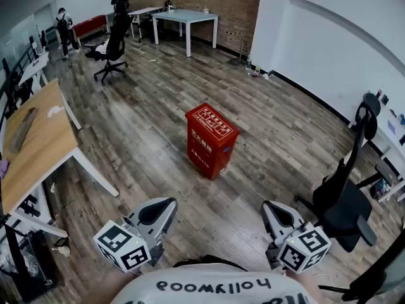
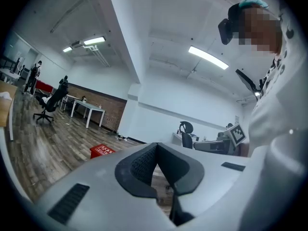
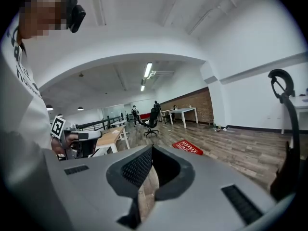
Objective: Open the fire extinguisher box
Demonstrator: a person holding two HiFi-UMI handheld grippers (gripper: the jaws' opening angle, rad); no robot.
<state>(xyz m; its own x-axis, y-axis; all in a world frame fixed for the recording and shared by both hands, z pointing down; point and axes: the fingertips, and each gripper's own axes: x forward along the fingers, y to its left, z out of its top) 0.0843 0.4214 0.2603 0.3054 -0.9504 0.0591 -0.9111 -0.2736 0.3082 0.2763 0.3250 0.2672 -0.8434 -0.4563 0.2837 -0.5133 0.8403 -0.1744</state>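
Observation:
The red fire extinguisher box (image 1: 211, 141) stands upright on the wood floor in the middle of the room, its printed lid flat on top. It also shows small and far off as a red box (image 2: 101, 150) in the left gripper view and as the same box (image 3: 187, 147) in the right gripper view. My left gripper (image 1: 166, 204) and right gripper (image 1: 273, 210) hang close to my body, well short of the box. Both are shut with nothing between the jaws, as the left gripper (image 2: 156, 146) and right gripper (image 3: 151, 148) show in their own views.
A wooden desk (image 1: 31, 141) runs along the left. A black office chair (image 1: 345, 198) stands close on my right. Farther back are another chair (image 1: 112, 46), a white table (image 1: 186, 18) and standing people. A white wall (image 1: 329, 49) bounds the right side.

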